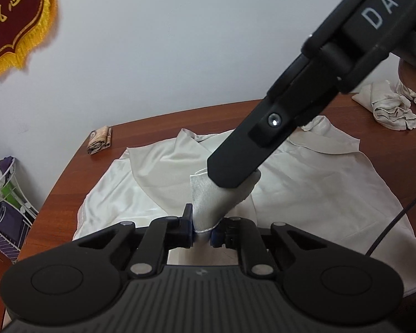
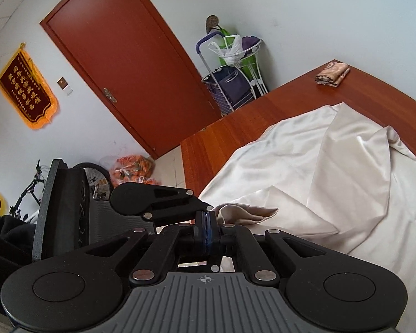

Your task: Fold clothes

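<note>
Left gripper (image 1: 202, 229): pressed together on a bunched hem of the cream garment (image 1: 305, 183), near the table's front edge; the pinch looks meant to keep that edge raised and taut for a fold.
Right gripper (image 1: 230, 180): reaching in from the upper right of the left wrist view, its tip closed over the same lifted bit of cloth just beyond the left one; in its own view the blue pads (image 2: 207, 223) meet with a crumpled corner of fabric at their far side.
Reason for the pairing: two grips so close together suggest a handover or a re-grip along one edge, not a wide spread.
Garment: spread over the middle of the table (image 1: 69, 177), collar end far, one panel already lying doubled over on the left.
Cloth: satin-smooth with a soft sheen, thin, falling in broad shallow creases; likely slippery in a pinch.
Table: reddish-brown wood veneer, flat and glossy.
Crumpled beige garment (image 1: 385, 105): heaped at the far right, unsorted.
Folded patterned cloth (image 1: 99, 140): small neat bundle at the far left corner.
Wire rack (image 1: 2, 211): left of the table, holding bags.
</note>
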